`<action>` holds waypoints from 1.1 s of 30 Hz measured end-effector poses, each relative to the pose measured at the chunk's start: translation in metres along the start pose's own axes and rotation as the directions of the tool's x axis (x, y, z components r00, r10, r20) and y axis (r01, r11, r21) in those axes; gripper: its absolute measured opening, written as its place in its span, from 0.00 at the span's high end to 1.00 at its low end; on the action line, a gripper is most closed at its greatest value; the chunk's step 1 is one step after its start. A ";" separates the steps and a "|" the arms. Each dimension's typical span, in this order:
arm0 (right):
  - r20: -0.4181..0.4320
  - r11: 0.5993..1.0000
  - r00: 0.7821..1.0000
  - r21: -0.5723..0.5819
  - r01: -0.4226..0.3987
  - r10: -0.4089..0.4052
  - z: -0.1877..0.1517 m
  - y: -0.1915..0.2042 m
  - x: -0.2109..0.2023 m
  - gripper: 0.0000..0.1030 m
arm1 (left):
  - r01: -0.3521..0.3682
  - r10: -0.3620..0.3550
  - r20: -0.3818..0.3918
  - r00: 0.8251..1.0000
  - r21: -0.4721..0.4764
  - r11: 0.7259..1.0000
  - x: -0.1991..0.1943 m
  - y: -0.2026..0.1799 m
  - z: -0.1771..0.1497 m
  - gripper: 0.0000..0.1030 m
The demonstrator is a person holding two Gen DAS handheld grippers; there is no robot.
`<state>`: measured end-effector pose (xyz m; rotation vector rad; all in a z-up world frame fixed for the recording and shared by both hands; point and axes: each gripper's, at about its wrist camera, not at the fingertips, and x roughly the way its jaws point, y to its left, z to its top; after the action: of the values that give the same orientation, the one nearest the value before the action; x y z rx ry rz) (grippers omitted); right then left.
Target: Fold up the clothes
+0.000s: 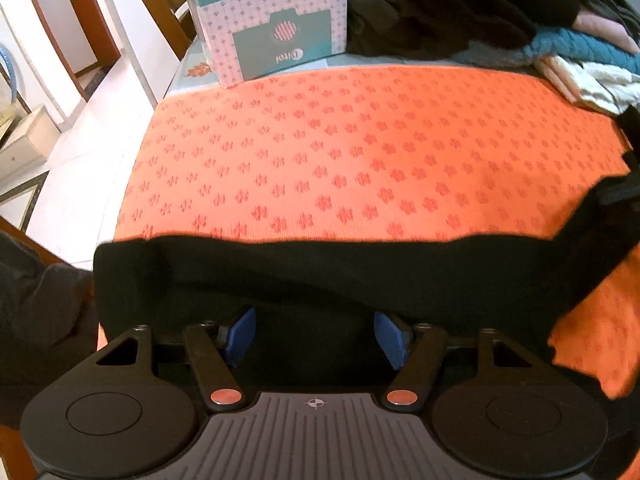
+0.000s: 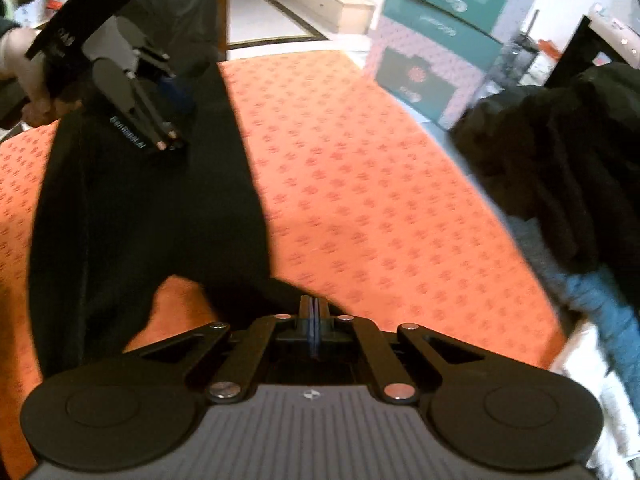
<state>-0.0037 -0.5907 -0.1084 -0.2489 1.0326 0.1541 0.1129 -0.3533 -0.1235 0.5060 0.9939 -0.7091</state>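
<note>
A black garment [image 1: 320,276] lies along the near edge of the orange patterned cloth [image 1: 360,148] on the table. My left gripper [image 1: 316,336] is open, its blue pads [image 1: 240,334] spread above the garment's near part. In the right wrist view the same black garment [image 2: 140,220] stretches from near to far on the left. My right gripper [image 2: 314,320] is shut on a corner of the black garment. The left gripper [image 2: 168,92] shows at the far end of the garment, held by a hand.
A teal and patterned box [image 1: 272,20] stands at the table's far edge. A pile of dark, teal and white clothes [image 1: 520,20] lies at the far right, also in the right wrist view [image 2: 560,160]. A wooden chair [image 1: 168,12] stands behind the table.
</note>
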 end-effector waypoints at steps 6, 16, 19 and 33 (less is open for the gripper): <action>-0.028 0.996 0.998 0.077 -0.054 0.056 0.012 -0.023 0.008 0.99 | -0.028 0.030 0.043 0.999 -0.032 0.999 0.008 0.008 0.019 0.35; -0.039 0.986 0.986 -0.036 -0.164 0.162 -0.001 0.029 0.015 0.50 | -0.025 0.037 0.071 0.997 -0.170 0.985 0.023 0.027 0.043 0.36; -0.051 0.991 0.994 -0.091 -0.100 0.095 -0.004 0.040 0.024 0.50 | -0.030 0.043 0.063 0.997 -0.191 0.981 0.027 0.031 0.044 0.36; -0.041 0.983 0.994 -0.158 0.091 -0.099 0.021 0.001 -0.005 0.98 | -0.052 0.065 0.062 0.996 -0.191 0.980 0.038 0.037 0.041 0.36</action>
<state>0.0115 -0.5844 -0.0940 -0.4452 1.0557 0.1432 0.1772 -0.3673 -0.1352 0.3413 0.9680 -0.5685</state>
